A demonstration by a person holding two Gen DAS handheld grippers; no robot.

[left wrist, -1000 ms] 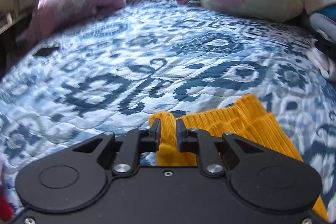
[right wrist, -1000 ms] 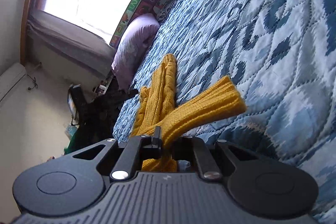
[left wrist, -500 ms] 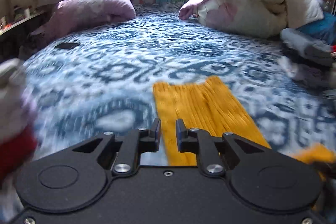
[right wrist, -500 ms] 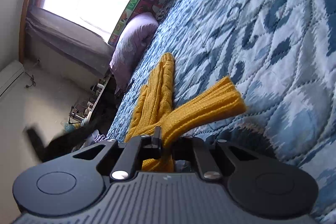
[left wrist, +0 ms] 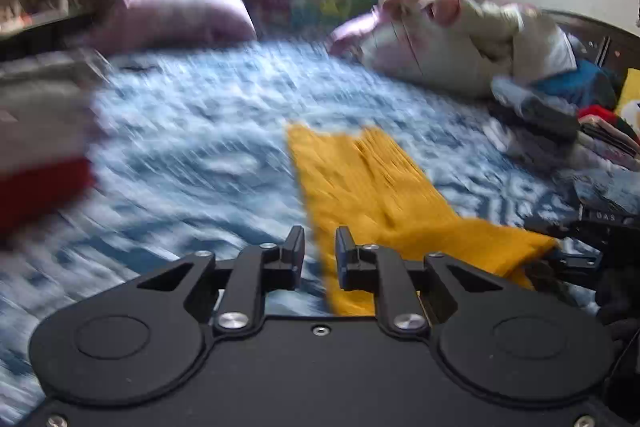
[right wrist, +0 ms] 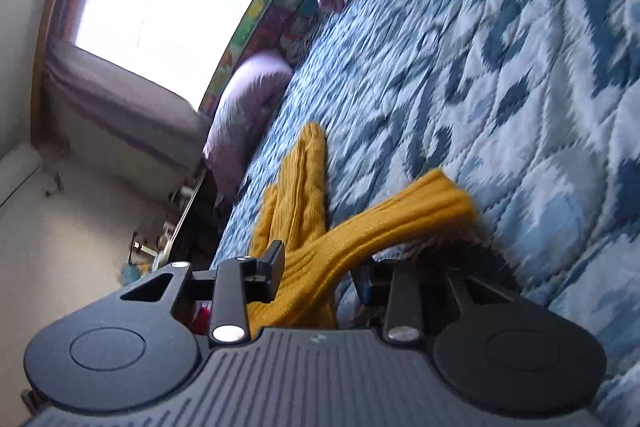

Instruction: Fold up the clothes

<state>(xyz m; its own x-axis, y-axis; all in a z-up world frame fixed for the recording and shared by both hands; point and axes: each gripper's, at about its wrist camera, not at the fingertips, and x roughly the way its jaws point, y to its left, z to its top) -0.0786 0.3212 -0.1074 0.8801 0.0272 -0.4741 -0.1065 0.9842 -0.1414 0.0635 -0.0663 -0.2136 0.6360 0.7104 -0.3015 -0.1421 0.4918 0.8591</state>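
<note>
Jaws on the left gripper sit nearly together with nothing between them now. A second back they had yellow knit right in that gap; since then the hand has pulled away, and the yellow knit garment lies flat on the blue patterned quilt, ahead and slightly right of the tips. Over on the right gripper, the jaws have just been opening, standing moderately apart with the garment's sleeve still draped between them, though I can't tell if it touches both. Looks like this fold is getting released, I'd say.
</note>
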